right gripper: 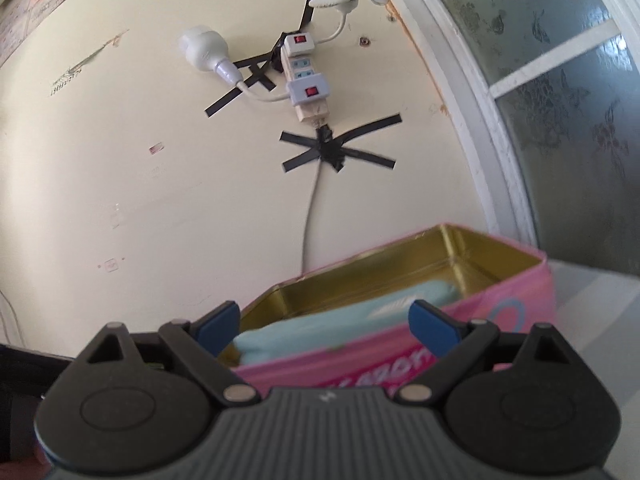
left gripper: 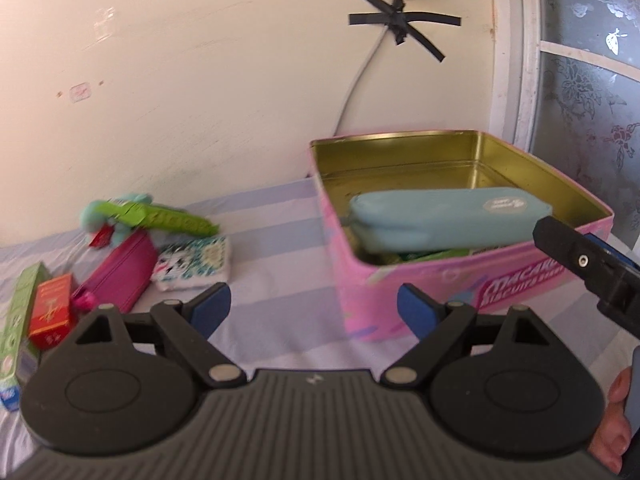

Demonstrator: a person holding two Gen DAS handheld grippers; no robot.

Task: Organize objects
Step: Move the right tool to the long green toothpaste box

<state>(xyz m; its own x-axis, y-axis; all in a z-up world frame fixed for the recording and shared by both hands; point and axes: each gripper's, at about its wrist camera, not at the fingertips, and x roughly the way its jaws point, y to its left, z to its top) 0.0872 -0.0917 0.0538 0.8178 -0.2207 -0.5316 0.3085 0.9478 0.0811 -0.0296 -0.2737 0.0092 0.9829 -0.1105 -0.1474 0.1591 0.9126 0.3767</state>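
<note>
The left gripper (left gripper: 314,310) hangs wide and empty over the striped table (left gripper: 272,240); the right gripper (right gripper: 324,326) is just as wide and empty at the near wall of the pink tin (left gripper: 440,280). A light blue pencil case (left gripper: 448,218) lies in the tin on other items. This looks like the gap between placing one item and fetching another. Farther left wait a magenta pouch (left gripper: 120,276), a red box (left gripper: 54,316), a patterned tissue pack (left gripper: 192,266) and a green plush toy (left gripper: 120,216), so next calls for the left gripper to swing over and close on one
</note>
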